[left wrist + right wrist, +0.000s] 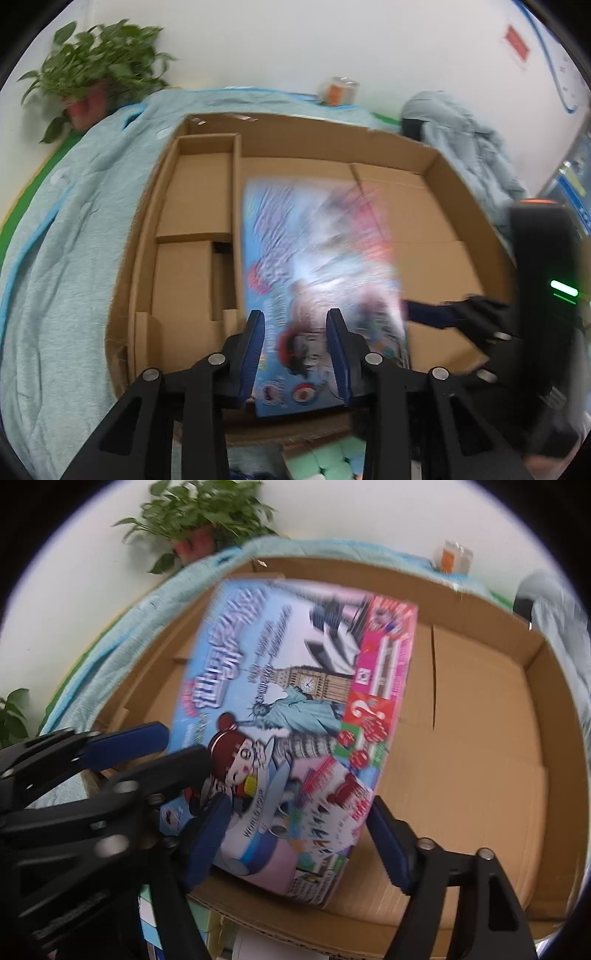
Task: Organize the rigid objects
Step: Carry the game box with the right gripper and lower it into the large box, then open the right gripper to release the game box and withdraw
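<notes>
Both grippers, left [295, 325] and right [295, 834], have their fingers half-open around the game box's [295, 716] near edge, not clearly clamping. It's tilted inside the cardboard tray [480, 738]. Placing step I'd say; next, lay it flat.

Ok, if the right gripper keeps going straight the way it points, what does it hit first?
Most likely the colourful game box: it lies between the right gripper fingers, dead ahead. Beyond it is the cardboard box floor, though depth is hard to judge.
</notes>
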The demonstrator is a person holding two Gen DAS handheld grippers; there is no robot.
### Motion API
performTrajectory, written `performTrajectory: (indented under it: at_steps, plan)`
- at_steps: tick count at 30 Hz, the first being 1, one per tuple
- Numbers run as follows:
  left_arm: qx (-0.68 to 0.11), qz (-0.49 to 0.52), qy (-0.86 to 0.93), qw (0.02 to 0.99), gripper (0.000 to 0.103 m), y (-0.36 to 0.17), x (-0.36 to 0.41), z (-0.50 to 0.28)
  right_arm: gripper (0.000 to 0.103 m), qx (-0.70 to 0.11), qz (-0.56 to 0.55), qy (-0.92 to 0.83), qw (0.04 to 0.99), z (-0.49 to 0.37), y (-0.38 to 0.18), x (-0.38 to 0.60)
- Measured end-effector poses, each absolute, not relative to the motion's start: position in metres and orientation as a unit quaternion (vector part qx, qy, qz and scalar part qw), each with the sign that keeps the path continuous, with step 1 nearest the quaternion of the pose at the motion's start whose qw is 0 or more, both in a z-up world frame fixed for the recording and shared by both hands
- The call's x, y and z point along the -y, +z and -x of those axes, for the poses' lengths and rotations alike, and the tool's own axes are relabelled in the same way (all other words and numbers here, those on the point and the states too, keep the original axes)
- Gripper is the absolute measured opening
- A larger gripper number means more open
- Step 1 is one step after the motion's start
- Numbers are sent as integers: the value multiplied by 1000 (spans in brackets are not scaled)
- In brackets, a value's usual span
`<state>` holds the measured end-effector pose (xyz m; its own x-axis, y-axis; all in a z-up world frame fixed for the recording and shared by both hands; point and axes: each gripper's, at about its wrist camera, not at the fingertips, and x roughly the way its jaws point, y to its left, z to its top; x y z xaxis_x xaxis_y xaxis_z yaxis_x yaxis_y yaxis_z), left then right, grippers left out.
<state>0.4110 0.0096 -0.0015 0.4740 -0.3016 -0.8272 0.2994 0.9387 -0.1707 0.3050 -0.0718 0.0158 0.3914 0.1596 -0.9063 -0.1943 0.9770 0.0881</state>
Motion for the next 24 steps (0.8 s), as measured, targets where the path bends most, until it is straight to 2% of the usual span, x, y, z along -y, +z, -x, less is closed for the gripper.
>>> performTrajectory:
  at_steps: [3,6,7,8,10,11,15,24]
  plan:
    - [-448,-41,-145,881,33,11,-7,-394,63,-562,-8,106,820,-313,6,79]
    - [-422,-47,-128,896,41,26,-11,-376,63,-550,-3,105,828,-307,17,78]
    - [-409,-48,-119,904,56,34,-13,-368,63,-540,-4,107,835,-301,25,78]
    - [-395,-52,-107,911,77,42,-15,-360,64,-527,-3,110,843,-302,30,84]
    - [-358,-59,-76,929,99,60,-21,-339,78,-487,11,103,867,-283,46,92]
    - [-338,-61,-65,937,102,69,-22,-327,87,-464,17,95,881,-271,56,94]
    - [-322,-64,-43,944,102,91,-27,-292,87,-394,26,63,917,-211,85,101]
    - [-341,-63,-43,937,102,97,-16,-210,87,-356,31,25,934,-140,100,123]
